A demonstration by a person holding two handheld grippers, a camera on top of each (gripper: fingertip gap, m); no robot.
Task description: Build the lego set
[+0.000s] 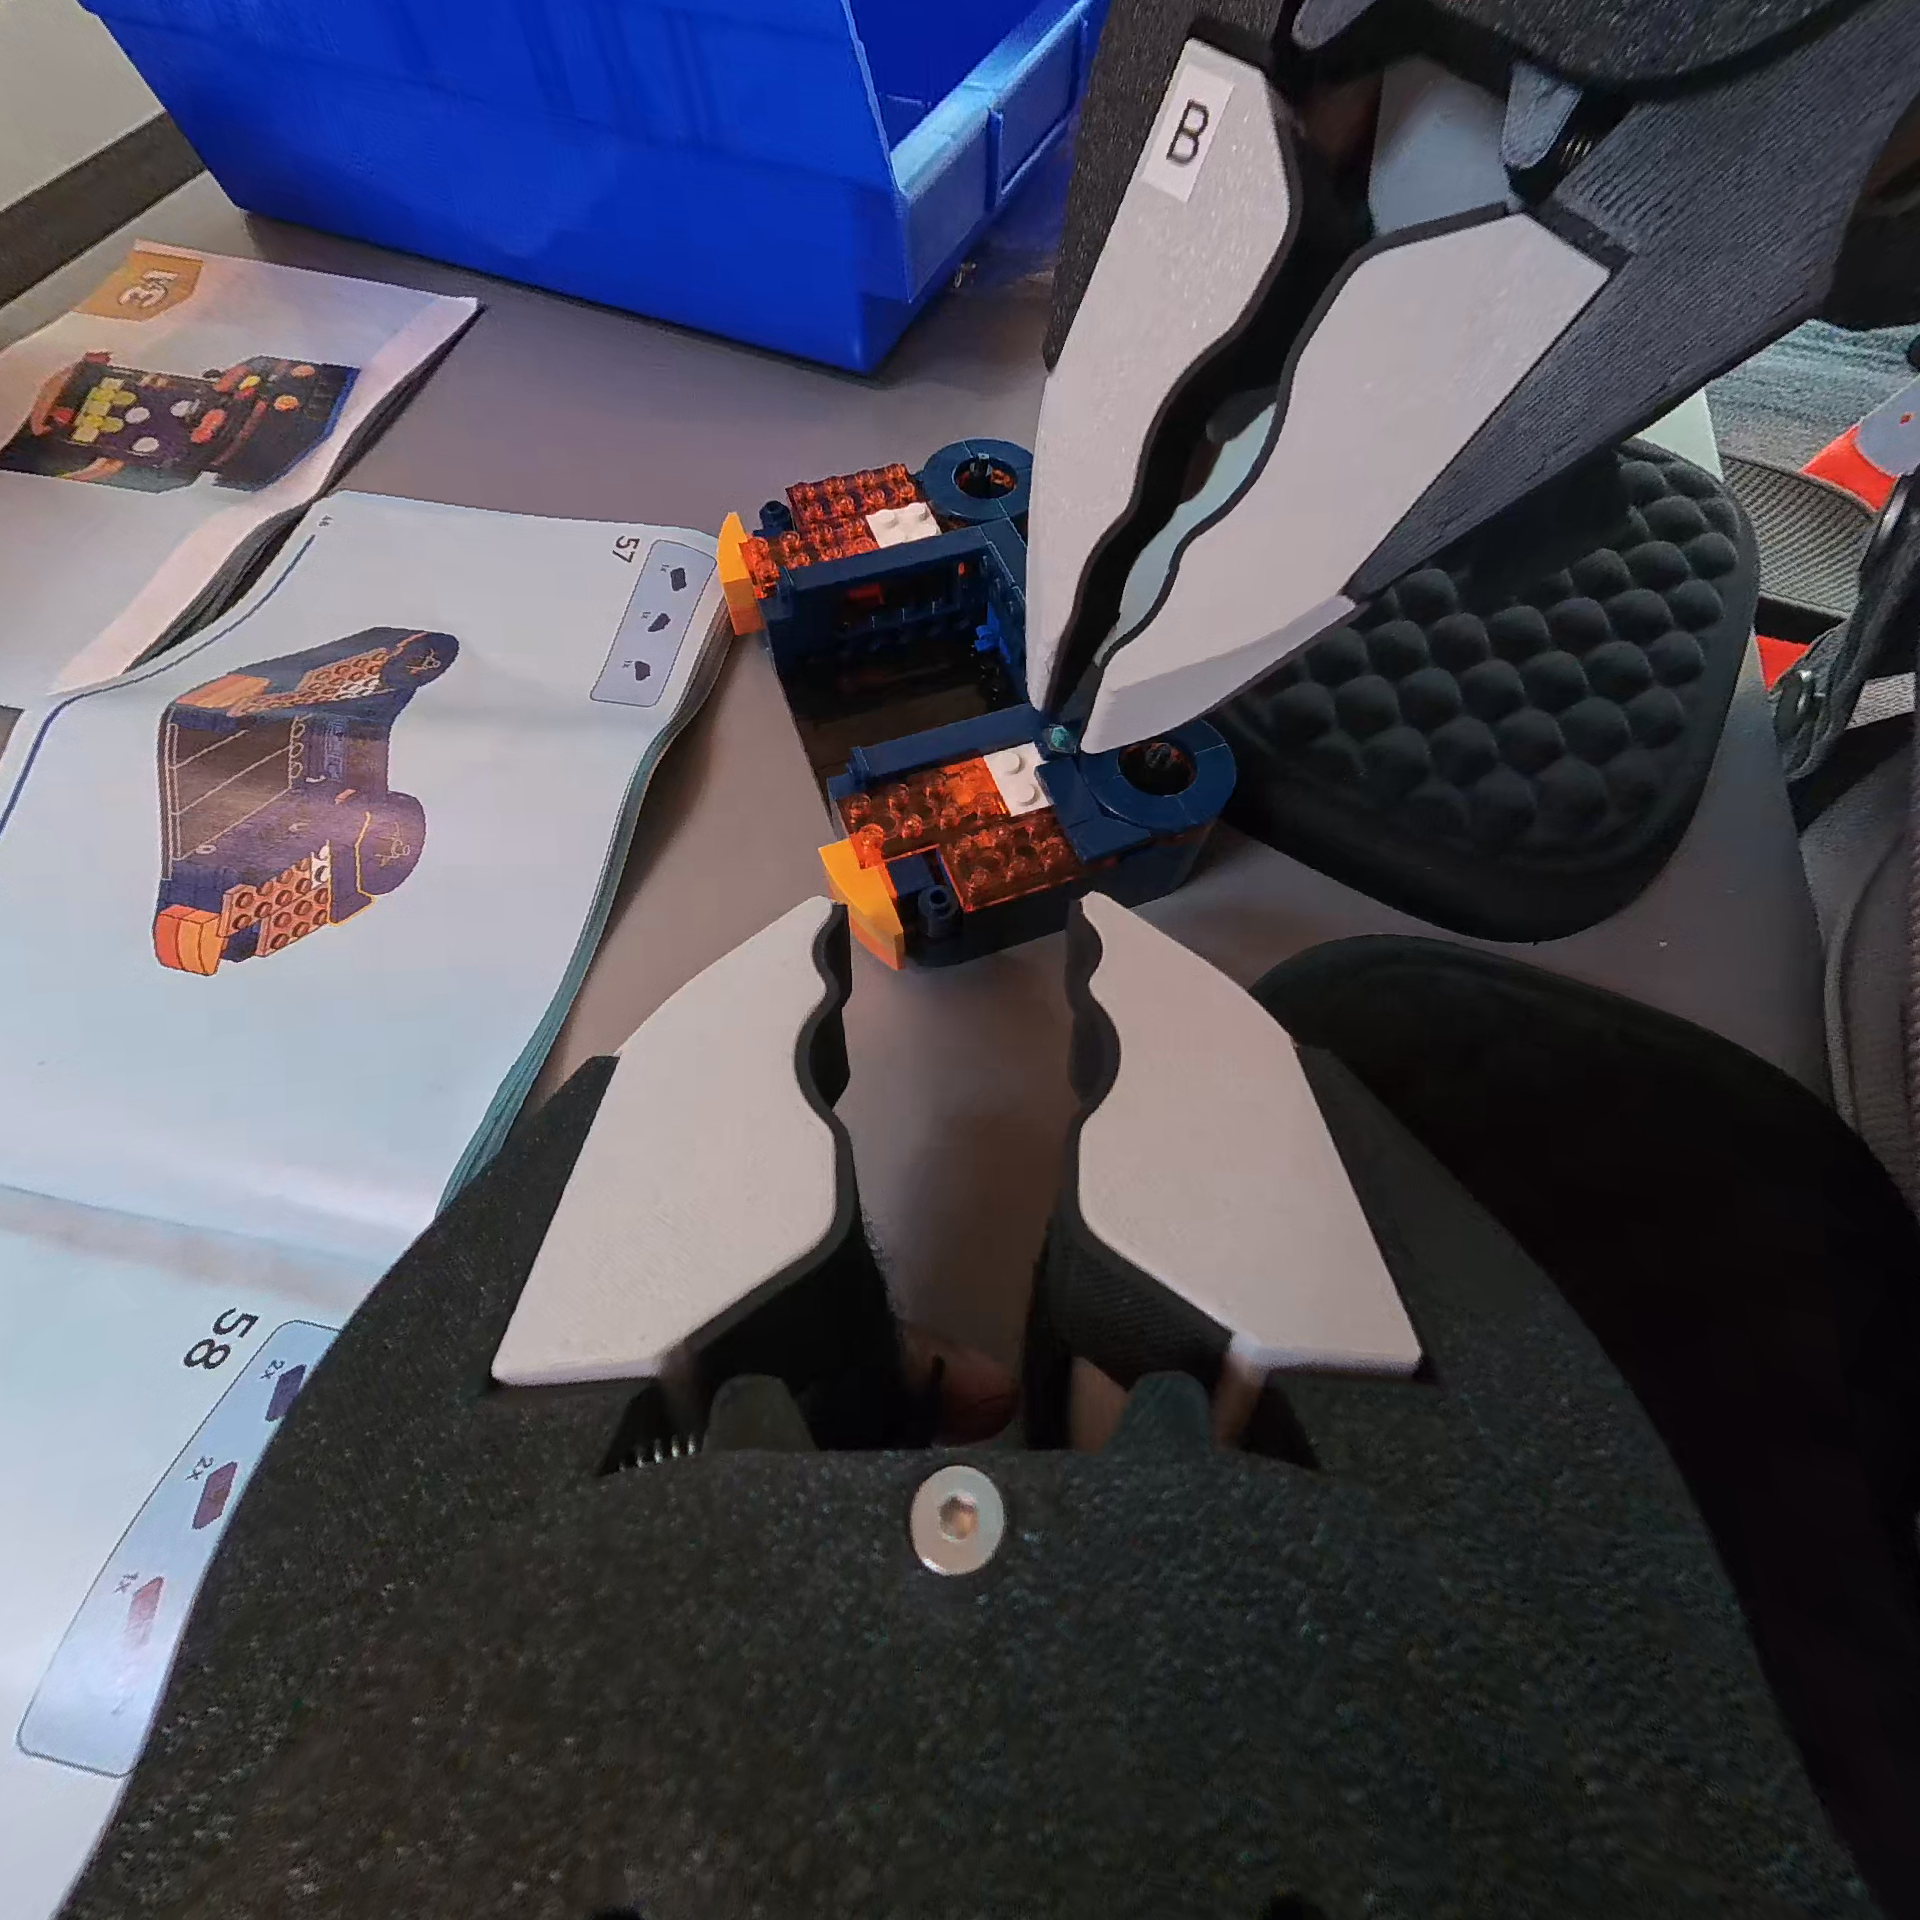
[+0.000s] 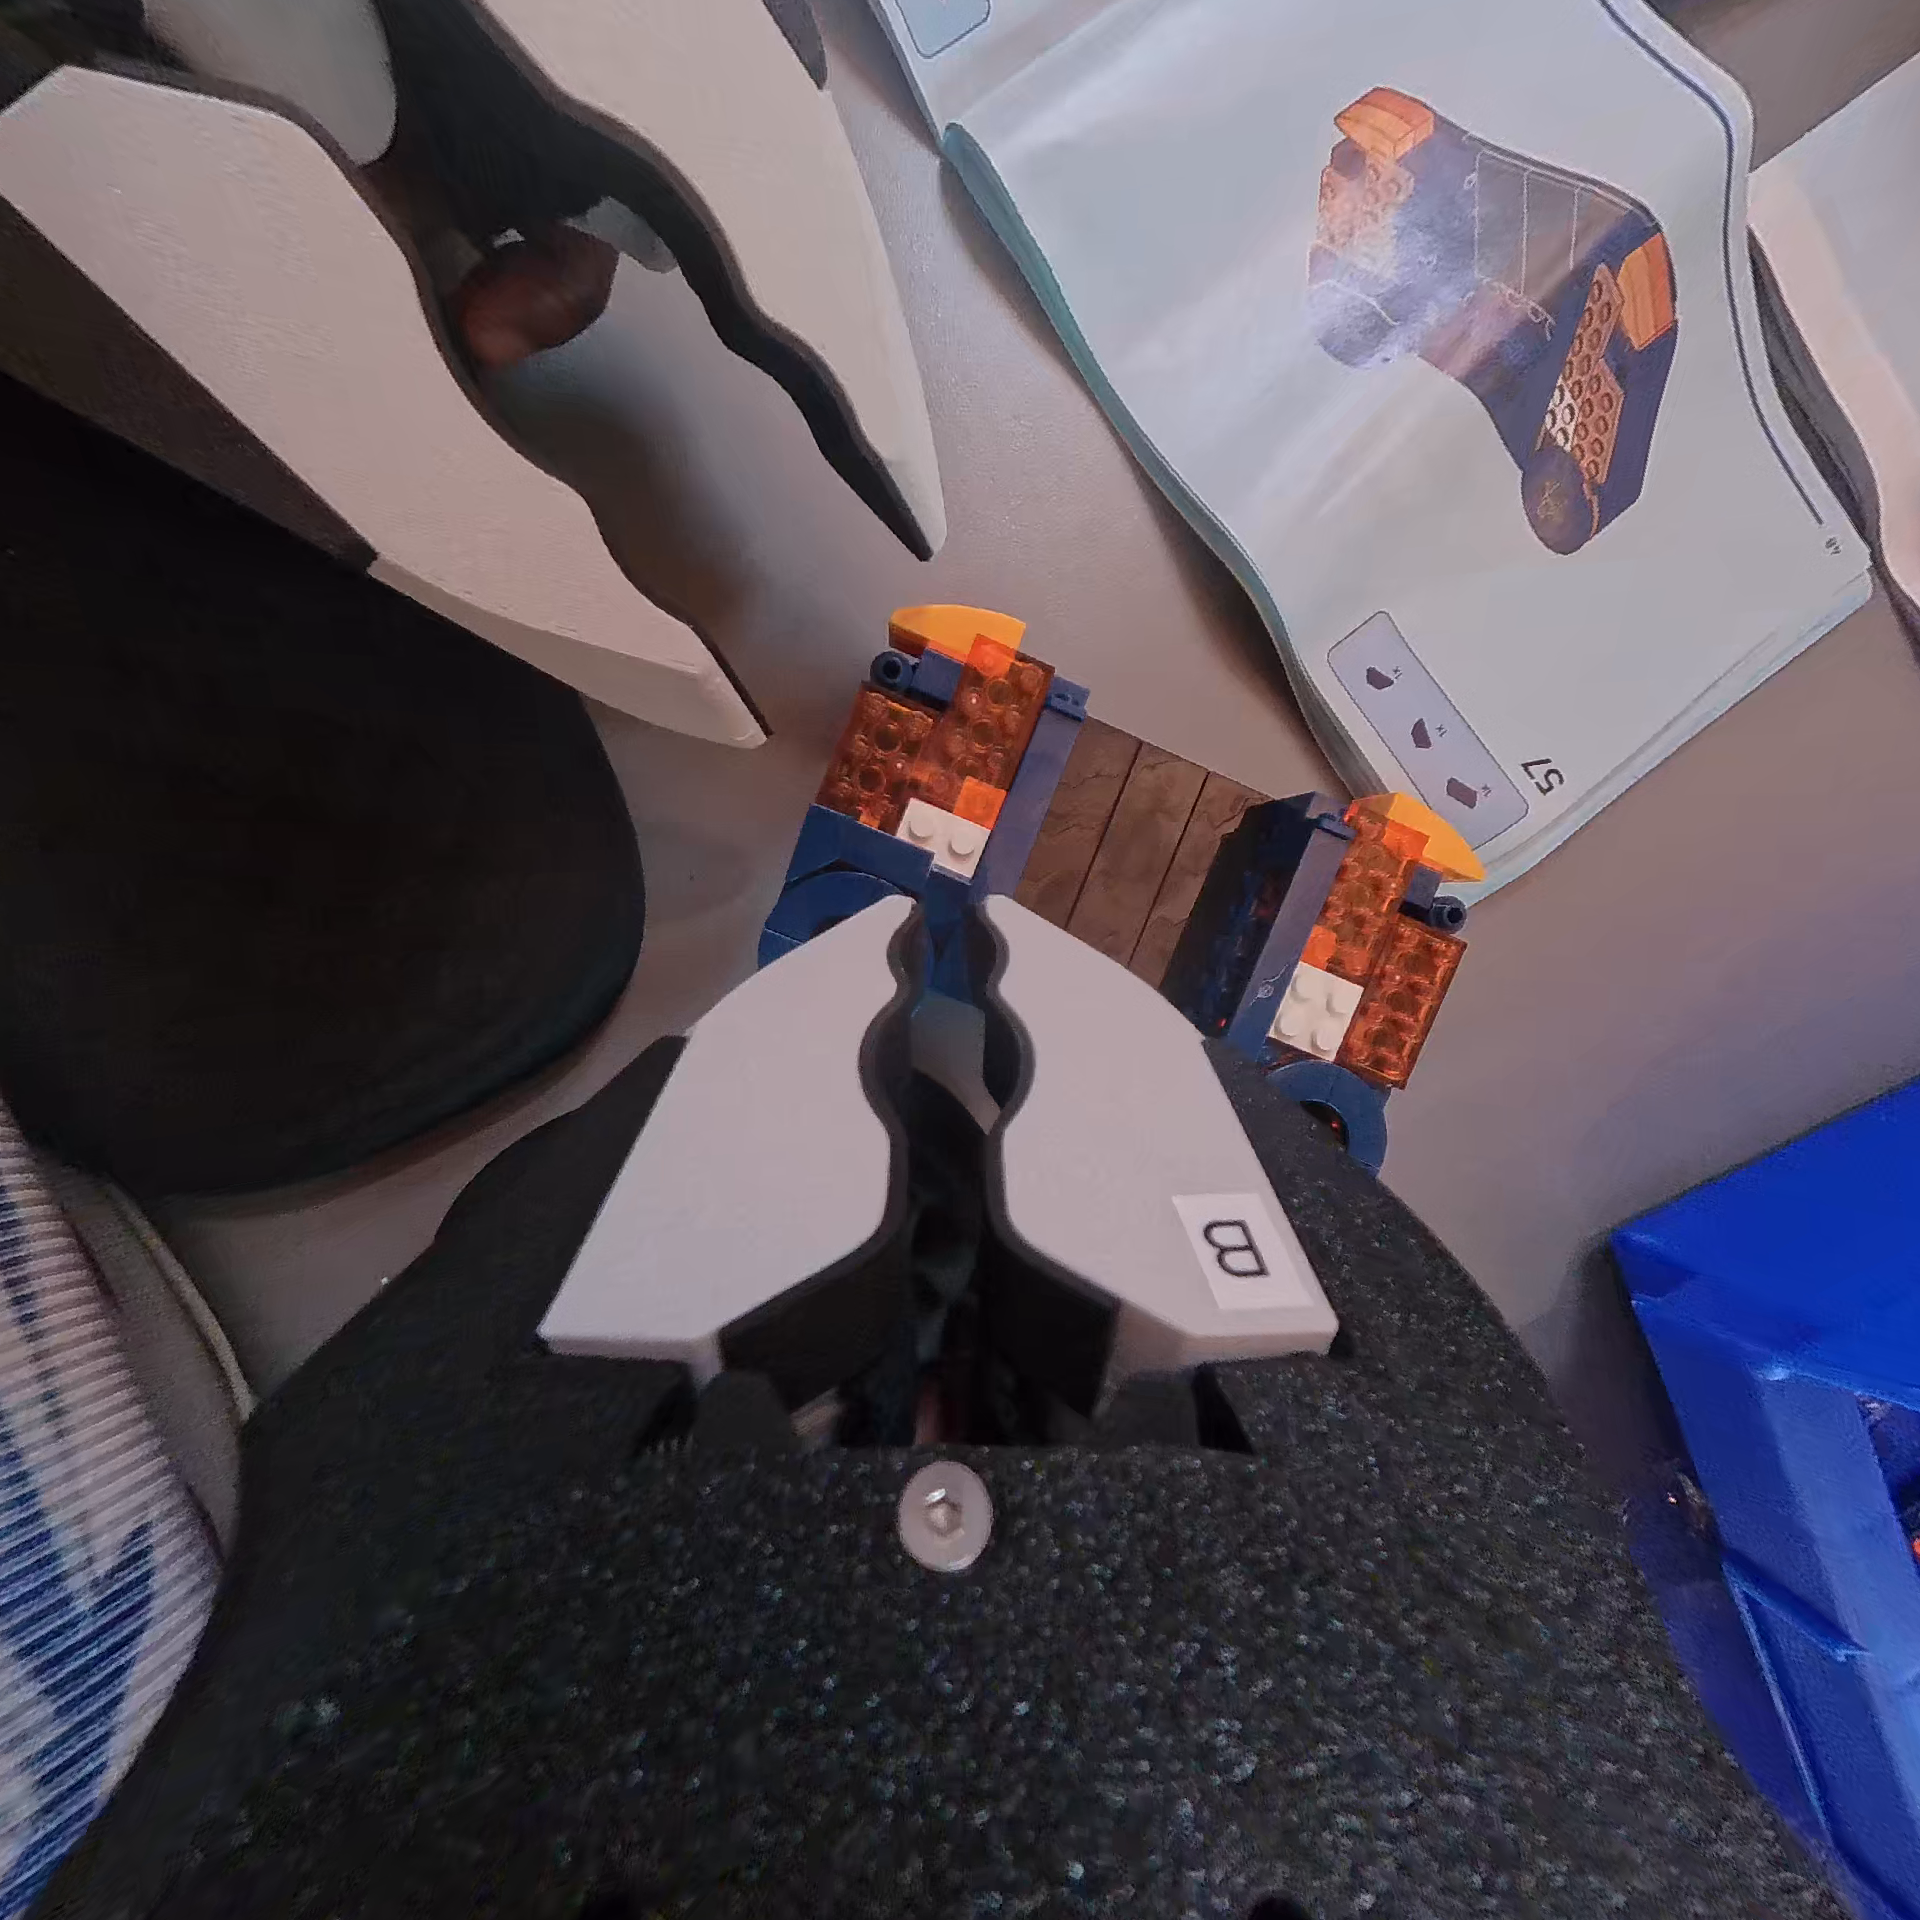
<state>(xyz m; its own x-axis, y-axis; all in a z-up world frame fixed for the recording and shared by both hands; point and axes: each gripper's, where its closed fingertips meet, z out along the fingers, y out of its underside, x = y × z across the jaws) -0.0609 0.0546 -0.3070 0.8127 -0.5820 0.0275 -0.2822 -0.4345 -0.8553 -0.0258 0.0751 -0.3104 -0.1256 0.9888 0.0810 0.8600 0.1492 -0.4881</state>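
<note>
The lego model (image 1: 935, 810) is dark blue with clear orange plates, white bricks and yellow-orange end tips; it lies on the grey table. It also shows in the right wrist view (image 2: 935, 748). My left gripper (image 1: 956, 920) is open, its fingertips on either side of the model's near end. My right gripper (image 1: 1070, 727) comes down from above, shut on a tiny pale blue piece (image 1: 1060, 738) that touches the model's top beside a round dark blue ring. In the right wrist view my right gripper (image 2: 948, 914) hides the piece. The left gripper (image 2: 842, 644) shows open at the upper left.
An open instruction booklet (image 1: 312, 831) lies left of the model, also seen in the right wrist view (image 2: 1455, 416). A blue bin (image 1: 623, 156) stands behind it (image 2: 1787, 1455). A black bumpy cushion (image 1: 1507, 727) lies close on the right. My hands' fingertips stand some 5 centimeters from each other.
</note>
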